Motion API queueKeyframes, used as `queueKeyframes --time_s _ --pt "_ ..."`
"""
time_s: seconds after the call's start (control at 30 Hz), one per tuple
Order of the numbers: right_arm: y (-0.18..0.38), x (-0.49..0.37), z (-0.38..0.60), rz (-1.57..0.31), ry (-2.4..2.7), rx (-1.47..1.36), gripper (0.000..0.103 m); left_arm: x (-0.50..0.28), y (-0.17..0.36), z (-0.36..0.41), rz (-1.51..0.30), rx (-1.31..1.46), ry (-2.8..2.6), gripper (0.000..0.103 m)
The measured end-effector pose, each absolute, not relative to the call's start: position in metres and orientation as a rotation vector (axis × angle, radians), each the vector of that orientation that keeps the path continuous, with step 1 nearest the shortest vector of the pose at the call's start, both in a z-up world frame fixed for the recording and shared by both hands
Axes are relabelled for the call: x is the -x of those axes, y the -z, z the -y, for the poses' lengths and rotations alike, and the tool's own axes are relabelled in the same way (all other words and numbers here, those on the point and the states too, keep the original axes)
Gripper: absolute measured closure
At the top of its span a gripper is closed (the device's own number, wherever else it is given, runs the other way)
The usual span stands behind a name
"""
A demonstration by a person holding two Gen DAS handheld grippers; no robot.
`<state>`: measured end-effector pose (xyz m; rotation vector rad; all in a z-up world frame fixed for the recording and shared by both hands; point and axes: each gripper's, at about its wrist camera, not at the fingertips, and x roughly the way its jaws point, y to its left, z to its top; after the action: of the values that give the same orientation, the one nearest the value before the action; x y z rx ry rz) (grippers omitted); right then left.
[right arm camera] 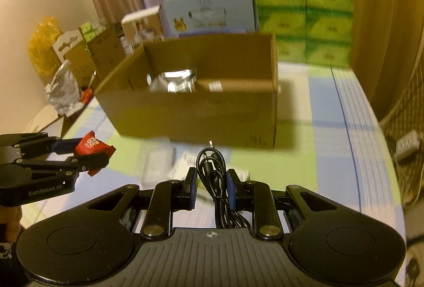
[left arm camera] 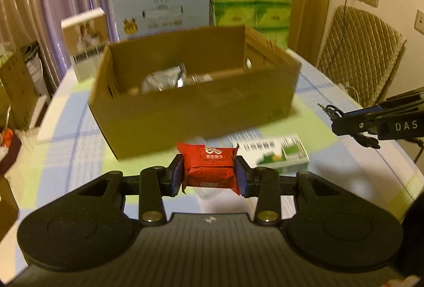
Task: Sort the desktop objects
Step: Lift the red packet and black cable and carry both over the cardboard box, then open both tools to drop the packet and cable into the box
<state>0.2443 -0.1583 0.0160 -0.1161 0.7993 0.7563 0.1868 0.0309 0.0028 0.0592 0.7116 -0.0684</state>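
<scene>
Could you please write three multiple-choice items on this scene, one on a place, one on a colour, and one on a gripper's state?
1. Where is the green-and-white box?
A. in the carton
B. on the table before the carton
C. on the tissue packs

2. What colour is the packet in the left gripper?
A. red
B. blue
C. silver

3. The right gripper is:
A. open, empty
B. shut on a cable
C. shut on a box

Key: B, it lies in front of the carton; A, its wrapper is red; B, the cable hangs between its fingers.
</scene>
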Motion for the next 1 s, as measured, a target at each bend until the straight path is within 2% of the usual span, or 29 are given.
queueKeyframes --time_s 0.5,1.0 --pt "-0.071 -0.297 0.101 -0.68 -0.807 0.182 0.083 -0.248 -0.054 -0.049 -0.647 -0.133 0.072 0.068" --pt "-0.072 -0.372 0.069 -0.698 -0.773 0.159 0.083 -0.33 -0.066 -0.08 -0.663 0.005 0.064 0.067"
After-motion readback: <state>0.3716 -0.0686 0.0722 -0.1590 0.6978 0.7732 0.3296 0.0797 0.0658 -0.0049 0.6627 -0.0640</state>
